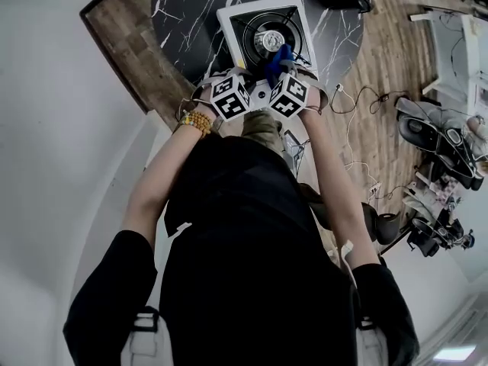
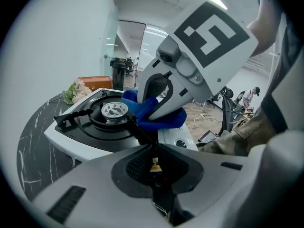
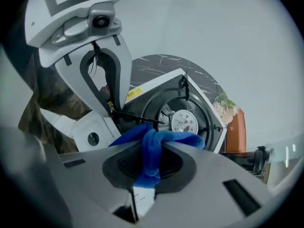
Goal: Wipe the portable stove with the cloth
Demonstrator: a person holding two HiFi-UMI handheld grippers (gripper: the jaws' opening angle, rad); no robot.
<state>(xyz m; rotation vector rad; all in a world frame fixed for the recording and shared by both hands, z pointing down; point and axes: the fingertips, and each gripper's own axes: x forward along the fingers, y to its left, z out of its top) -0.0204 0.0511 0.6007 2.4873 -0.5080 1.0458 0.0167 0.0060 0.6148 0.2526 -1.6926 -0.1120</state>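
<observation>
Surface: round black marble table [image 1: 183,6] on a wooden floor [image 1: 381,67].
Portable stove [image 1: 232,17]: white, on the table.
Right gripper [image 3: 149,148]: jaws clamped on the blue cloth [image 3: 178,137], above the stove's near side.
Left gripper [image 2: 154,148]: jaws nearly together, pinching the stove's black pan-support arm [image 2: 140,129].

A round black marble-patterned table [image 1: 183,14] stands on a wooden floor [image 1: 396,59]. Pale flowers [image 2: 76,90] and an orange box [image 2: 95,83] sit near its far edge. Loose cables [image 1: 358,97] and grey-black machines [image 1: 438,139] lie on the floor beside it.

Left gripper [image 2: 154,146] beside right gripper [image 3: 151,151], fingers closed.
</observation>
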